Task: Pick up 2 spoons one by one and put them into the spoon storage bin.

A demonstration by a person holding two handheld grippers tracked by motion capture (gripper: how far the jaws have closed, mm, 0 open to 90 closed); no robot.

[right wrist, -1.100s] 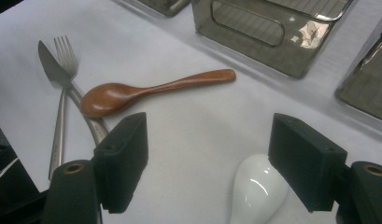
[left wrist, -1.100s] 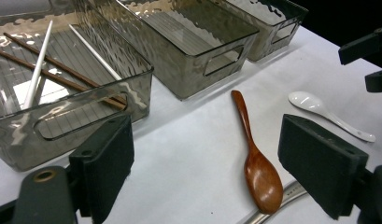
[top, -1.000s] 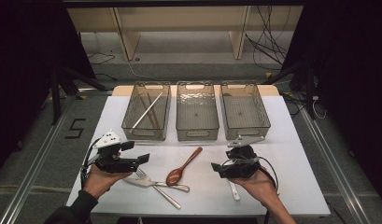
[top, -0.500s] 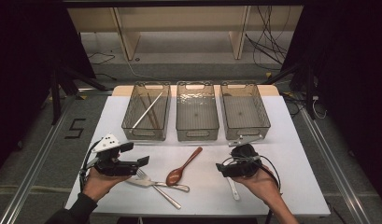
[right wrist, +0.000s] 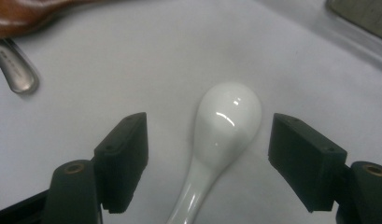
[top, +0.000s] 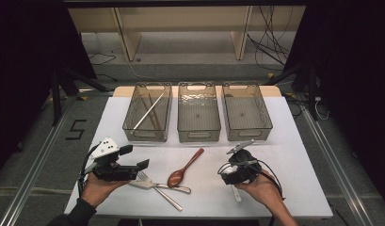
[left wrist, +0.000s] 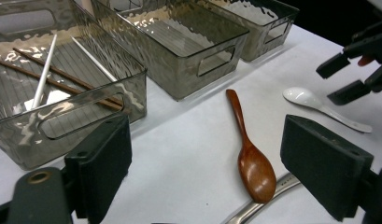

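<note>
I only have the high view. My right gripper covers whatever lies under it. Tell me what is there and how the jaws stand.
Observer: A white spoon lies on the table, bowl up, between the open right gripper jaws, untouched.
Operator: Report the left gripper.
Observer: The left gripper is open, holding nothing, and looks toward the wooden spoon.
Operator: Give me the left bin's contents.
Observer: The left bin holds two brown chopsticks and two white ones.
</note>
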